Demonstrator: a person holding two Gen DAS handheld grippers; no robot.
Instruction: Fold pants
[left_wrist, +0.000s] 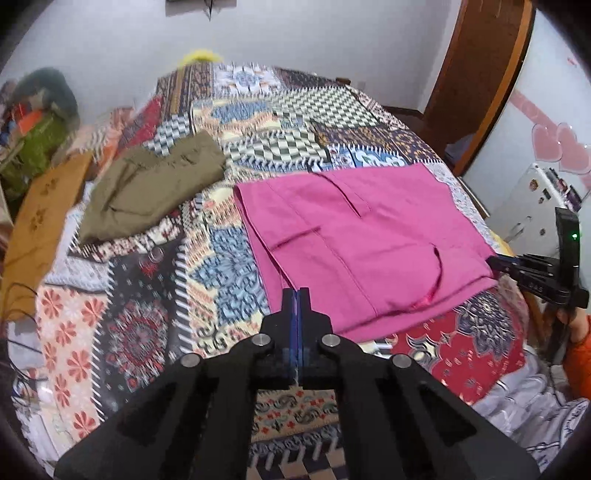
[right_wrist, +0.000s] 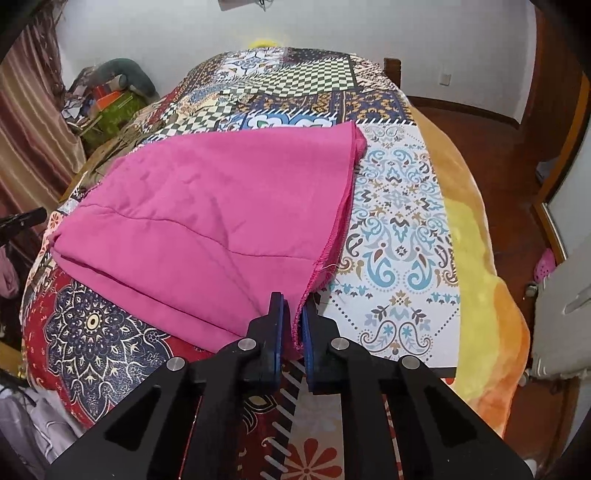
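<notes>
Pink pants (left_wrist: 354, 240) lie folded on the patterned bedspread (left_wrist: 147, 332). They also show in the right wrist view (right_wrist: 207, 221). My left gripper (left_wrist: 296, 295) is shut with nothing between its fingers, just at the near edge of the pink pants. My right gripper (right_wrist: 293, 306) is shut on the near right corner of the pink pants and lifts that edge slightly. It shows in the left wrist view (left_wrist: 498, 263) at the pants' right corner.
Olive green pants (left_wrist: 155, 184) lie folded at the far left of the bed. A brown paper bag (left_wrist: 40, 221) and a pile of clutter (left_wrist: 33, 129) sit left of the bed. A wooden door frame (left_wrist: 480, 74) stands at right. An orange blanket (right_wrist: 480, 258) covers the bed's right side.
</notes>
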